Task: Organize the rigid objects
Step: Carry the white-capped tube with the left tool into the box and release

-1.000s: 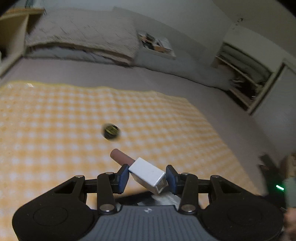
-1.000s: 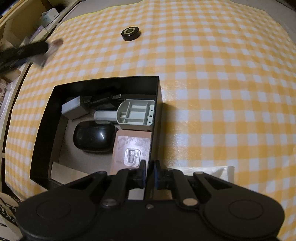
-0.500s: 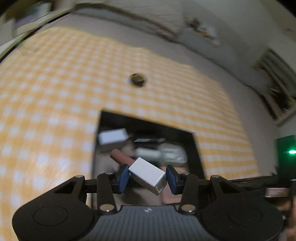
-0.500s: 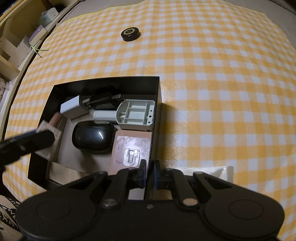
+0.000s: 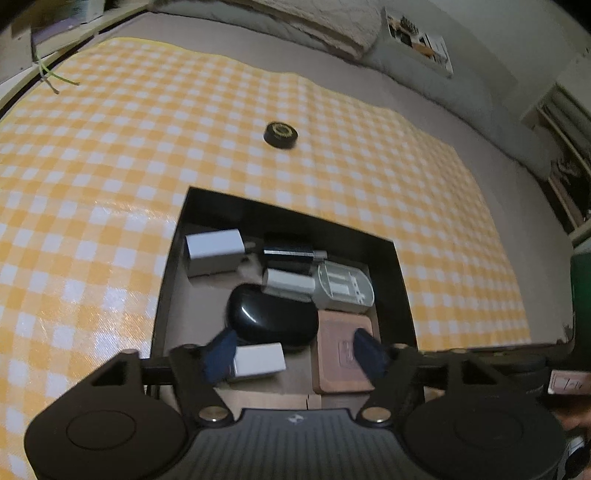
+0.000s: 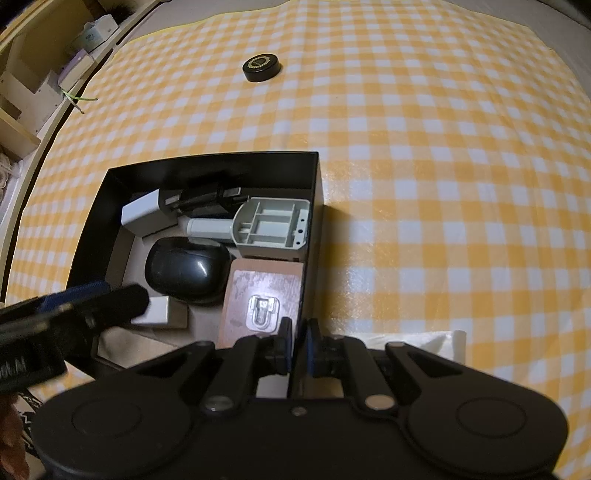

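A black box (image 5: 400,280) (image 6: 317,173) sits on the yellow checked cloth. It holds a white charger (image 5: 214,253), a black case (image 5: 269,319) (image 6: 184,269), a grey plastic part (image 5: 343,290) (image 6: 269,225), a brown wooden block (image 5: 341,354) (image 6: 266,291) and a small white block (image 5: 258,362) (image 6: 155,312). My left gripper (image 5: 295,352) is open over the box's near end, the white block lying beside its left finger. My right gripper (image 6: 298,343) is shut on the box's near right wall. A black round cap (image 5: 279,134) (image 6: 261,66) lies on the cloth beyond the box.
Shelves with small items (image 6: 55,74) run along the left edge. A pillow and bedding (image 5: 314,18) lie beyond the cloth, with a book (image 5: 421,37) on them. A shelf unit (image 5: 565,147) stands at the right.
My left gripper swung down over the box and opened. The white block it held now lies in the box. My right gripper has stayed put.
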